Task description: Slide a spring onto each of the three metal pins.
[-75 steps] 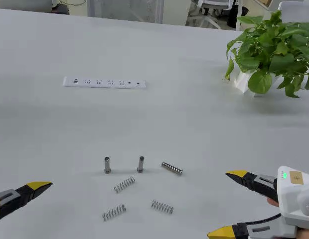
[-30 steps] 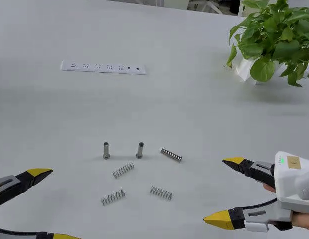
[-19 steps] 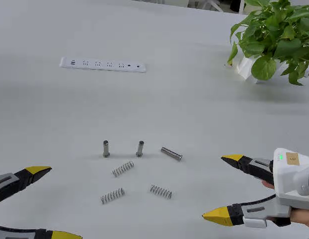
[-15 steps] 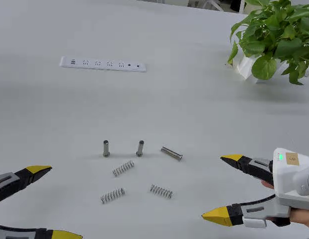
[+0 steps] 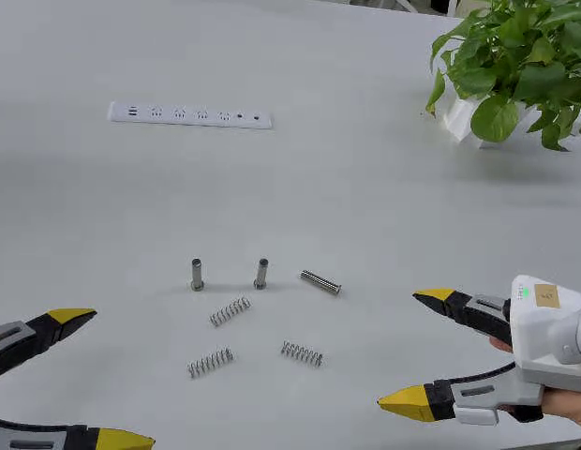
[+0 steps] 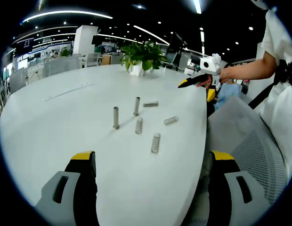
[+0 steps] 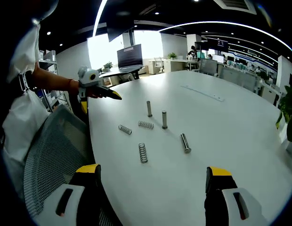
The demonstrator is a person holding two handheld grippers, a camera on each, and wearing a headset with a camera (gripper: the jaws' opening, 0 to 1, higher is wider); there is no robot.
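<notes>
No step done: three silver coil springs (image 5: 231, 311) lie loose on the white desk (image 5: 365, 187) at mid-frame beside three bare cylindrical steel pins (image 5: 197, 274), with the yellow-tipped left tool (image 5: 105, 376) and right tool (image 5: 405, 350) both apart and empty.

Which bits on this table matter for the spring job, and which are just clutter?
For the job: left upright pin, right upright pin, lying pin, upper spring, lower-left spring, lower-right spring.
Just lying about: power strip, potted plant.
</notes>
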